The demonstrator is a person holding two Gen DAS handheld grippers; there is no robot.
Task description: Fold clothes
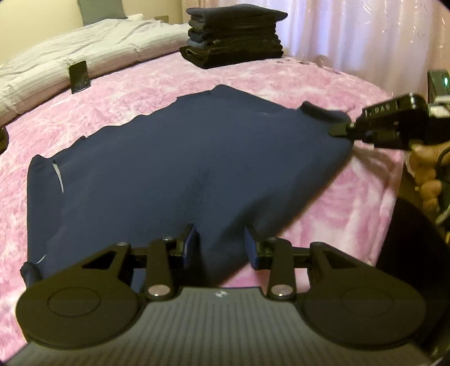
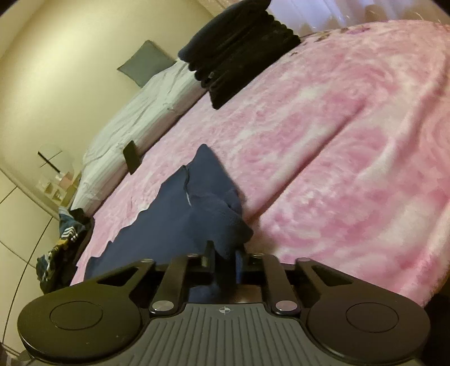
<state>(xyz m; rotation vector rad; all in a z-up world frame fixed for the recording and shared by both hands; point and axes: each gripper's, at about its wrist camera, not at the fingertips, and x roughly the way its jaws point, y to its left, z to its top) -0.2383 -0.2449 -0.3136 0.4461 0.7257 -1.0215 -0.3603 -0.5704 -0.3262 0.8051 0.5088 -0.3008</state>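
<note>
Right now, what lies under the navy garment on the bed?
The navy garment lies on the pink blanket, which shows all around it. The right gripper pinches one corner. Whatever is beneath the cloth's middle is covered.

We see a bed covered by a fluffy pink-and-white mottled blanket (image 1: 323,202), which fills most of both views. Beyond it lies a pale grey ribbed quilt (image 1: 84,48), with a grey rectangular pillow (image 1: 101,8) leaning upright against a plain cream wall (image 2: 70,56). Sheer pinkish-white curtains (image 1: 365,31) hang behind the far edge of the bed, glowing with soft daylight. In the right wrist view, a pale tiled floor (image 2: 17,225) with thin dark joints shows beside the bed, low at the left.
</note>
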